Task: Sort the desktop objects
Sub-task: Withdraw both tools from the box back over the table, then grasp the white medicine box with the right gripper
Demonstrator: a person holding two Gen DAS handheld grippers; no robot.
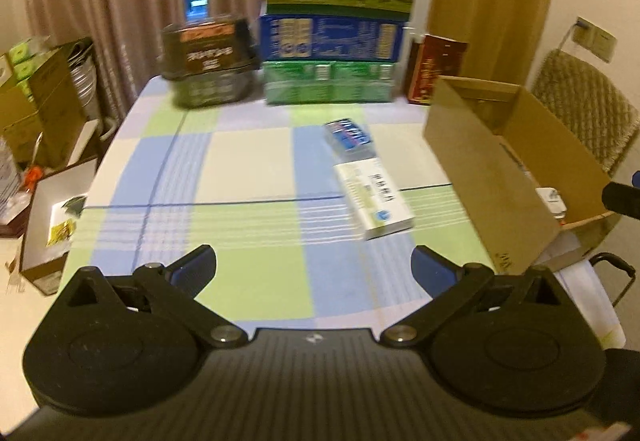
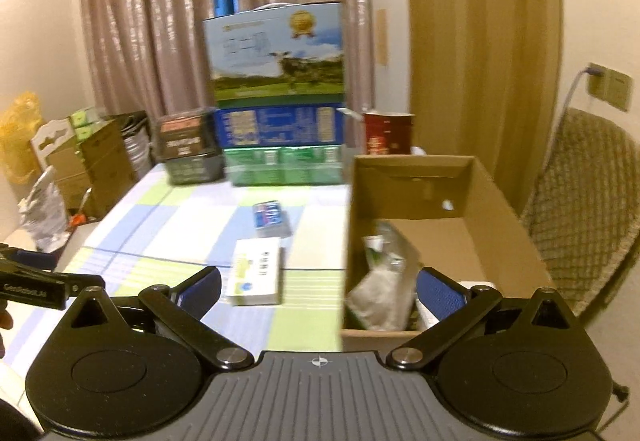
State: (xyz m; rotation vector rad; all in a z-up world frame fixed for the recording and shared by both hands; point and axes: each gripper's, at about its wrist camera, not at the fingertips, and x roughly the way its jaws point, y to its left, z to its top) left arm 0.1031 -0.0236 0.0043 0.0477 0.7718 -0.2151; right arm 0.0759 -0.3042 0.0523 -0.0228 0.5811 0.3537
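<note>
A white and green medicine box (image 1: pixel 374 197) lies on the checked tablecloth (image 1: pixel 248 169), with a blue pack (image 1: pixel 349 135) just behind it. Both also show in the right wrist view: the white box (image 2: pixel 256 272) and the blue pack (image 2: pixel 272 219). An open cardboard box (image 1: pixel 504 161) stands at the table's right edge; the right wrist view shows it (image 2: pixel 420 177) holding a crumpled bag (image 2: pixel 380 293) and other items. My left gripper (image 1: pixel 314 265) is open and empty above the table's near edge. My right gripper (image 2: pixel 320 287) is open and empty, near the cardboard box's front corner.
Stacked milk cartons (image 1: pixel 332 53), a dark basket (image 1: pixel 212 61) and a red box (image 1: pixel 434 69) line the table's far edge. A chair (image 2: pixel 588 209) stands to the right. Boxes and bags (image 1: pixel 44 113) sit on the floor to the left.
</note>
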